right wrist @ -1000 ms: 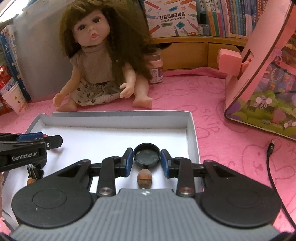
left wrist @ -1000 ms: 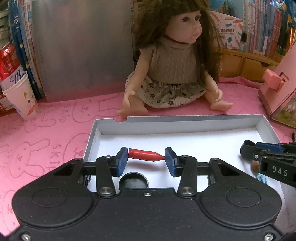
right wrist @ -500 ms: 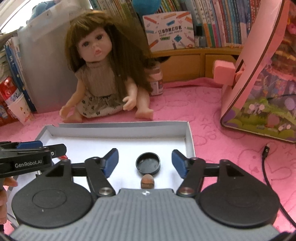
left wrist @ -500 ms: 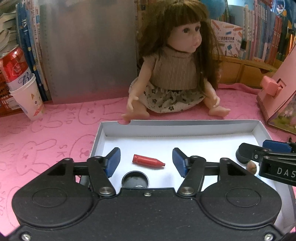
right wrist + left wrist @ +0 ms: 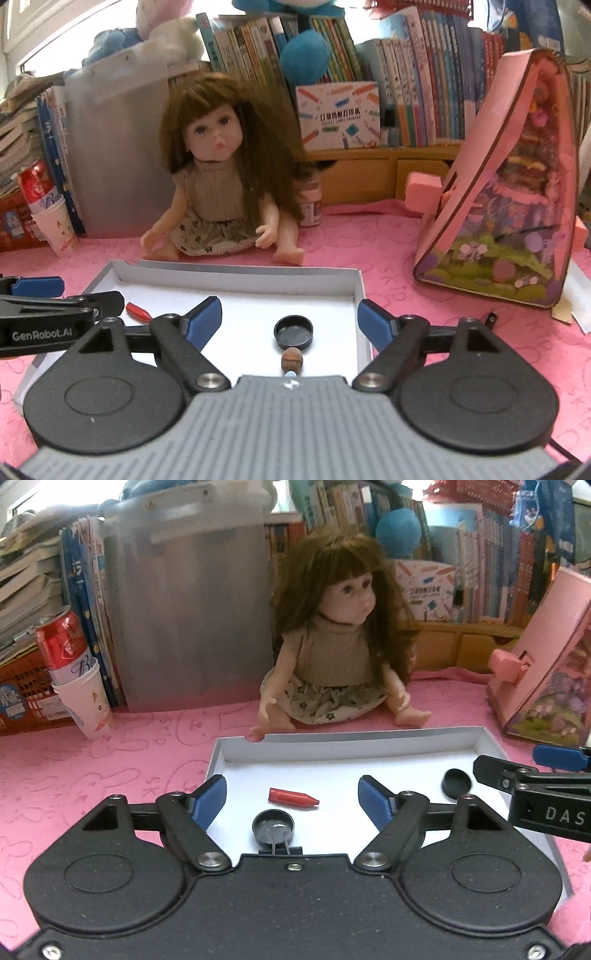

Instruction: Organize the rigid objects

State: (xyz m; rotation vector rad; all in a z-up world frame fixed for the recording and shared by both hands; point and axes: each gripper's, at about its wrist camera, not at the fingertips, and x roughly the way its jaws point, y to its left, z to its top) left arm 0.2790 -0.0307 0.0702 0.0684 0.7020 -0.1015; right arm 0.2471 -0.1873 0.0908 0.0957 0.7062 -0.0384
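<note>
My left gripper (image 5: 291, 794) has its jaws opening with nothing pressed between the blue pads; the red crayon-shaped piece (image 5: 293, 798) lies loose on the white tray (image 5: 351, 738) floor between them, a black round cap (image 5: 273, 826) just nearer me. My right gripper (image 5: 290, 315) is opening too, empty, over a second black cap (image 5: 293, 329) and a brown acorn-like piece (image 5: 292, 361) touching it. Beyond the tray a doll (image 5: 218, 184) sits on the pink mat (image 5: 388, 251).
</note>
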